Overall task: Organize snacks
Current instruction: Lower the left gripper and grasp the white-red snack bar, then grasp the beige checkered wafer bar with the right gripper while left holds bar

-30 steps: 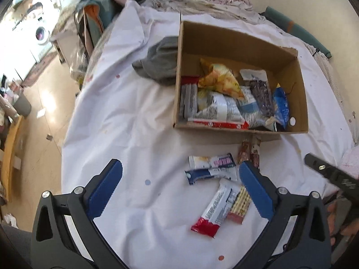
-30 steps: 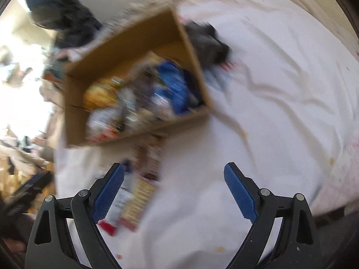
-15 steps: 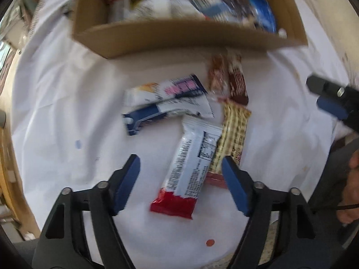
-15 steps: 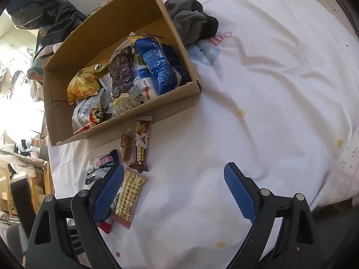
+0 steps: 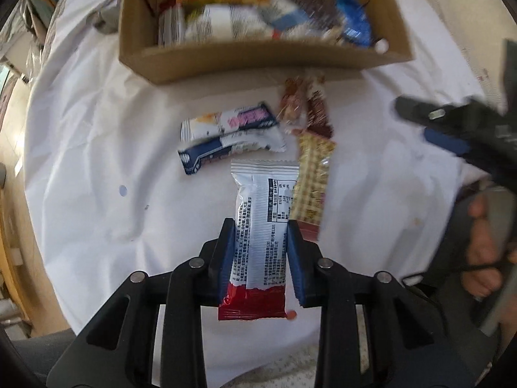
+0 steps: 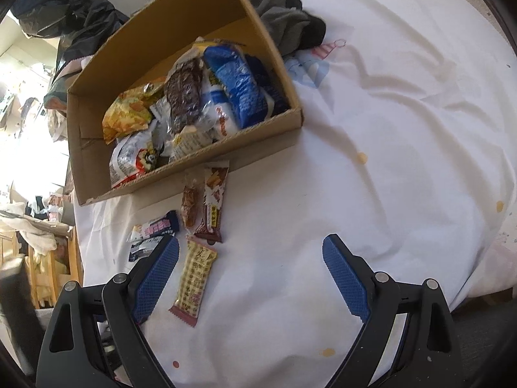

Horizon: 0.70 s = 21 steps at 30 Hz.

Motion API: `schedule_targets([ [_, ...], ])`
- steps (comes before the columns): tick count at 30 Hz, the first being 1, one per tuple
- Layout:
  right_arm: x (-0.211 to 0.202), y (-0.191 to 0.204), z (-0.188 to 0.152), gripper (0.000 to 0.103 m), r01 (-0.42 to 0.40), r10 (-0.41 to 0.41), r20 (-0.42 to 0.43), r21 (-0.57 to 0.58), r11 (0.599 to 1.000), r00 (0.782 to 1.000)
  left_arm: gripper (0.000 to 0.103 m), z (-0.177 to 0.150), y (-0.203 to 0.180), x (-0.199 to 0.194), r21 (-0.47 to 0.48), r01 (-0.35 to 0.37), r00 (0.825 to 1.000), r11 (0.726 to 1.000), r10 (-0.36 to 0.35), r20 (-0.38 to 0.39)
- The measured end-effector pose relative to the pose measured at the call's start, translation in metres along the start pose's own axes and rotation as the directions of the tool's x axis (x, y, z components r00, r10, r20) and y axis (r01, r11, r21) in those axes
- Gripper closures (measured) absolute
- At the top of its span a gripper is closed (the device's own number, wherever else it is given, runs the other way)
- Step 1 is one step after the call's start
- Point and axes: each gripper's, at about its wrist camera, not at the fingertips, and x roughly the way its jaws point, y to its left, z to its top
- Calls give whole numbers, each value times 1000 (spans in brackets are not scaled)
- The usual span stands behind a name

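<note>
Snack bar (image 5: pixel 258 226) pinched between downward-pointing left gripper (image 5: pixel 260 226) jaws.

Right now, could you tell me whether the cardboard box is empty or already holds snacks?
It holds snacks: the cardboard box is open-topped, and packets, including a blue one and a yellow one, cover most of its floor.

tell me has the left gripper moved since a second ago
Yes. The left gripper has come down toward the loose snacks in front of the cardboard box, its jaws closing around the white and red packet.

bare sheet (image 6: pixel 387 161) right of cardboard box (image 6: pixel 194 168) open; loose snack packets (image 6: pixel 194 278) crowd space before box.
</note>
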Motion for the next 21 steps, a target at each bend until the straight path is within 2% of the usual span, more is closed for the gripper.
schedule_targets([
  [4,6,9,-3,10,-12,12,-22,-12,1000,1000,76,-3,14,-28,-37,-6,997,999,9,79],
  [7,14,18,-4,10,-8,7,-43,-19,1000,999,76,-4,41,-37,-146,-26,992,989,43,115],
  [9,22,25,-5,10,18,-20,-56,-38,999,998,76,-8,60,-39,-231,-1,993,973,28,112],
  [12,37,40,-9,10,32,-41,-100,-84,996,994,76,-5,78,-39,-303,7,992,953,31,121],
  [14,46,52,-13,10,34,-49,-120,-128,991,992,76,-5,83,-41,-336,38,990,941,9,138],
  [17,62,77,-24,12,55,-91,-136,-244,968,987,76,-5,82,-41,-347,34,989,937,20,149],
  [20,78,88,-38,13,118,-171,-146,-316,941,974,76,-2,80,-40,-351,49,989,935,5,151],
  [21,82,89,-42,16,146,-203,-147,-329,933,968,76,-1,78,-40,-349,50,988,936,3,151],
])
